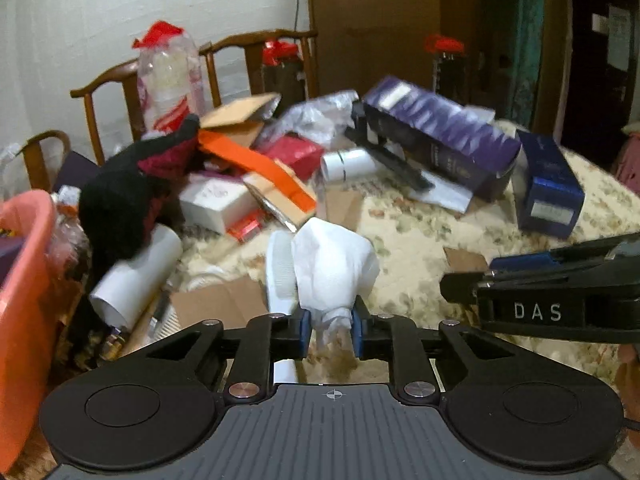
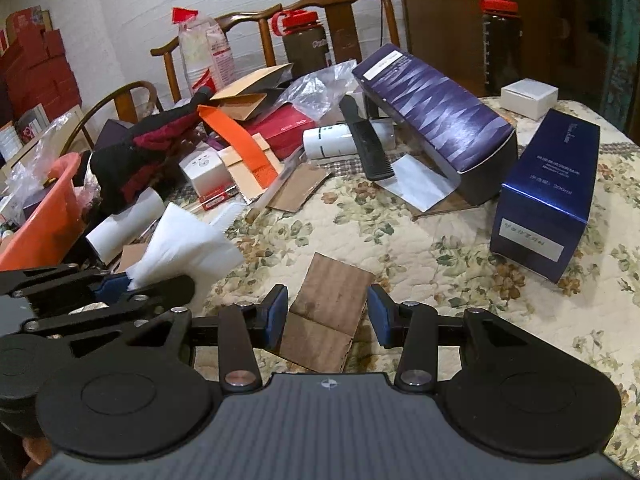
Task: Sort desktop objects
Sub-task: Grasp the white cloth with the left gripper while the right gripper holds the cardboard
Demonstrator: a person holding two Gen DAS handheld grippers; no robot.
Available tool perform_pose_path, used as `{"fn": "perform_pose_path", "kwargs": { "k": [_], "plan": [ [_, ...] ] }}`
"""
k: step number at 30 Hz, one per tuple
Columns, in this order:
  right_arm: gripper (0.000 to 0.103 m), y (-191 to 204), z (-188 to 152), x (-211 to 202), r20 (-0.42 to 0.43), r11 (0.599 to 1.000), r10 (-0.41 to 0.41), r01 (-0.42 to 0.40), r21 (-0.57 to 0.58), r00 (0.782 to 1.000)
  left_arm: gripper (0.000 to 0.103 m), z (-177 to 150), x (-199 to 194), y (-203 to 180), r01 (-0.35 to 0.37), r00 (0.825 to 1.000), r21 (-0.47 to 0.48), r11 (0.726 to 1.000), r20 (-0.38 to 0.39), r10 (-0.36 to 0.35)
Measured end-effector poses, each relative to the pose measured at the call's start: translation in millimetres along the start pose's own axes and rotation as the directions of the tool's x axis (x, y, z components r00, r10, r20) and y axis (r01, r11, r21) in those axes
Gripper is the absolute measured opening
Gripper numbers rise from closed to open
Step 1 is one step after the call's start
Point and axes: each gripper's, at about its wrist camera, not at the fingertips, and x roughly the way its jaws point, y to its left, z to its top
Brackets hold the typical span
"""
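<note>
My left gripper (image 1: 331,330) is shut on a crumpled white tissue (image 1: 334,268) and holds it above the floral tablecloth (image 1: 420,232). The tissue also shows in the right wrist view (image 2: 188,248), pinched in the left gripper (image 2: 120,284). My right gripper (image 2: 328,316) is open, its jaws on either side of a folded brown cardboard piece (image 2: 328,312) lying on the cloth. The right gripper also shows at the right of the left wrist view (image 1: 464,284). A white comb (image 1: 280,272) lies just behind the tissue.
An orange basin (image 1: 24,280) stands at the left. A clutter pile fills the back: black-and-maroon cloth (image 1: 128,188), white tubes (image 1: 132,276), orange strap (image 1: 256,168), purple box (image 2: 436,120), blue box (image 2: 548,196), black comb (image 2: 368,144). Wooden chairs stand behind.
</note>
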Motion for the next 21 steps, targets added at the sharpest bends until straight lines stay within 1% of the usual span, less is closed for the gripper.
{"fn": "perform_pose_path", "kwargs": {
  "k": [1, 2, 3, 4, 6, 7, 10, 12, 17, 21],
  "plan": [
    [0.049, 1.1, -0.5, 1.1, -0.005, 1.0, 0.001, -0.001, -0.003, 1.0, 0.028, -3.2, 7.9, -3.9, -0.01, 0.999, 0.004, 1.0, -0.037, 0.01],
    [0.049, 1.9, -1.3, 2.9, -0.014, 1.0, 0.0, 0.0, -0.007, 1.0, 0.017, -6.7, 12.3, -5.9, -0.014, 0.998, -0.001, 1.0, -0.057, 0.014],
    [0.049, 2.0, -1.8, 5.1, -0.023, 1.0, -0.005, 0.005, -0.006, 1.0, 0.017, -10.6, 16.5, -7.9, -0.015, 0.998, -0.002, 1.0, -0.059, 0.015],
    [0.049, 1.8, -2.5, 7.7, -0.033, 1.0, -0.014, 0.014, -0.003, 0.999, 0.007, -13.4, 15.9, -10.1, -0.036, 0.999, 0.009, 0.999, -0.033, 0.037],
    [0.049, 0.2, -3.4, 15.7, -0.067, 0.999, -0.04, 0.041, 0.011, 0.997, 0.006, -14.4, 15.0, -11.6, -0.063, 0.998, 0.014, 0.998, -0.024, 0.063],
    [0.049, 0.5, -4.0, 15.6, -0.055, 0.999, -0.044, 0.044, 0.006, 0.998, 0.003, -14.7, 14.7, -10.3, -0.062, 0.998, 0.004, 0.998, -0.019, 0.062],
    [0.049, 3.4, -5.5, 16.1, -0.055, 0.998, -0.059, 0.059, -0.005, 0.997, 0.001, -16.8, 13.7, -5.9, -0.083, 0.997, -0.013, 0.997, -0.011, 0.082],
    [0.049, 3.7, -4.7, 16.3, -0.054, 0.998, -0.059, 0.059, -0.006, 0.997, 0.001, -16.0, 9.8, -2.3, -0.071, 0.998, -0.021, 0.997, -0.001, 0.071],
    [0.049, 7.7, -5.4, 12.8, -0.034, 0.999, -0.028, 0.028, -0.019, 0.999, 0.001, -12.1, -5.8, 1.1, -0.052, 0.996, -0.035, 0.998, 0.065, 0.054],
    [0.049, 13.6, -8.3, 12.5, -0.038, 0.998, -0.032, 0.03, -0.054, 0.999, 0.001, -11.3, -13.2, 0.9, -0.025, 0.996, -0.035, 0.999, 0.08, 0.028]
  ]
}}
